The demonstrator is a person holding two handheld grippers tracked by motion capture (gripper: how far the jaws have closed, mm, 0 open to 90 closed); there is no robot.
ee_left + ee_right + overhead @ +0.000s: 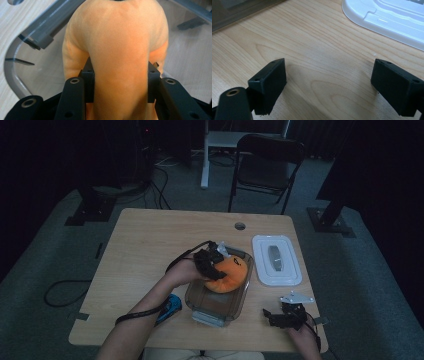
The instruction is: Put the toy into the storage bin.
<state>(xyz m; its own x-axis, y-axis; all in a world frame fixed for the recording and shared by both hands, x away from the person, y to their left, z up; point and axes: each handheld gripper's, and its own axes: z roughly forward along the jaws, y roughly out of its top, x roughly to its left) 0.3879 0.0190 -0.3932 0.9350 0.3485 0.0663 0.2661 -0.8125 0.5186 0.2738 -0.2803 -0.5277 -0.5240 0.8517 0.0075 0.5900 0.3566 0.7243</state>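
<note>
High view: wooden table [150, 245]; clear tub [220, 300] at near centre, white lid [290, 270] just to its right, blue item [170, 306] near the tub's left side. No writing can be read on any of them. Orange plush [231, 276] sits inside the tub's far half. Left gripper [214, 266], its forearm coming in from the near left, reaches over the tub rim; in the left gripper view its pads [88, 82] press the plush [120, 55] on both sides. Right gripper [280, 317] lies on the table at near right, jaws wide with bare wood [327, 75] between them, lid [387, 20] beyond.
</note>
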